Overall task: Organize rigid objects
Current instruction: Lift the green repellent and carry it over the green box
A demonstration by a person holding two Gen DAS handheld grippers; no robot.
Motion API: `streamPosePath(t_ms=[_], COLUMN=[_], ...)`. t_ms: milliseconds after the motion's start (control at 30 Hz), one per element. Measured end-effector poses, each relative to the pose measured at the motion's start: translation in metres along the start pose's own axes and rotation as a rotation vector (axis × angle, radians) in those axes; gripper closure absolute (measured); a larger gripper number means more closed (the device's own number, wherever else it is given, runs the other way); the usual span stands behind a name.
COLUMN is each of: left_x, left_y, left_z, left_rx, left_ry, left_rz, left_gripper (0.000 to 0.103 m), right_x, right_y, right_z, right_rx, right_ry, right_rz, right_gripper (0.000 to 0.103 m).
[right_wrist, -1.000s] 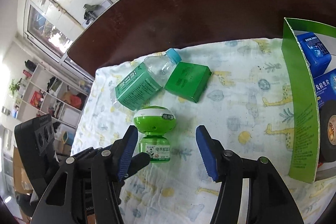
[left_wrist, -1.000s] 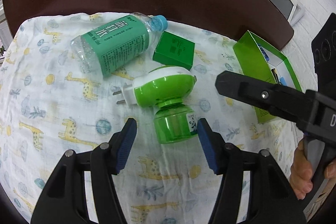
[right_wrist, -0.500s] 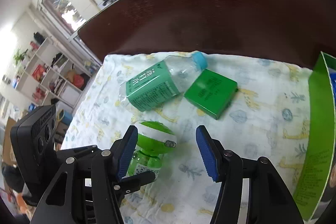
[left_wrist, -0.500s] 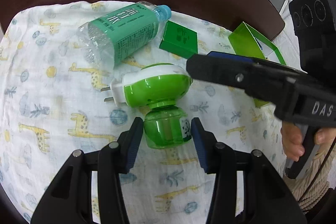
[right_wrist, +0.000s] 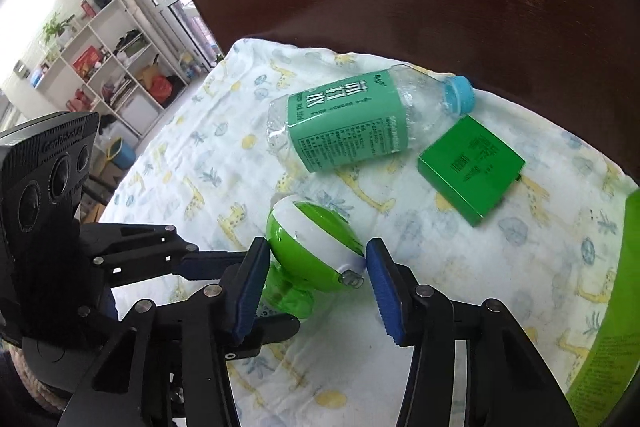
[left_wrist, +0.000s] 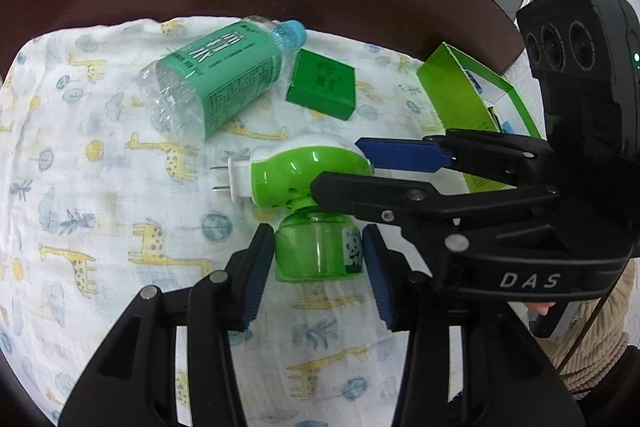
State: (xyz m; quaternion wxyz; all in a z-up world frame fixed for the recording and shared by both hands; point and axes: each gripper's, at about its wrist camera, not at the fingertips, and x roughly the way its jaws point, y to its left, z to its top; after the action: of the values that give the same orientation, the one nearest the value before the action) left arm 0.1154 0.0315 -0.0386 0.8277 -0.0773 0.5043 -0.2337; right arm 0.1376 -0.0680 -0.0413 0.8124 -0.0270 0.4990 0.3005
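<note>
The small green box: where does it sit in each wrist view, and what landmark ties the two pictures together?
Left wrist: green box upper centre, right of the bottle cap.
Right wrist: green box right of centre, below the bottle cap.
Shared landmark: the bottle lying on the giraffe cloth, its blue cap next to the box.

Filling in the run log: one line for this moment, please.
left hand-held gripper: astride mosquito repellent bottle | right hand-held gripper: astride green-and-white plug-in heater | both open
</note>
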Motion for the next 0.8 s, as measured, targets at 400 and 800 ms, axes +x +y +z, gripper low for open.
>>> streamPosePath(t_ms=[400, 800], left_x=[0.003, -0.005], left_y=[-0.080, -0.020], left_z=[0.001, -0.041], left_rx=[0.236, 0.089], left_ry=[-0.017, 0.047], left_rz=[0.075, 0.114], left_gripper=[0.060, 0.055], right_x=[-0.070, -0.038], right_y=[-0.048, -0.049], right_z=[-0.042, -0.070], right_rx=[0.112, 0.228], right_ry=[-0.090, -0.062], right_rz=[-0.073, 0.141], right_gripper=[0.090, 0.068])
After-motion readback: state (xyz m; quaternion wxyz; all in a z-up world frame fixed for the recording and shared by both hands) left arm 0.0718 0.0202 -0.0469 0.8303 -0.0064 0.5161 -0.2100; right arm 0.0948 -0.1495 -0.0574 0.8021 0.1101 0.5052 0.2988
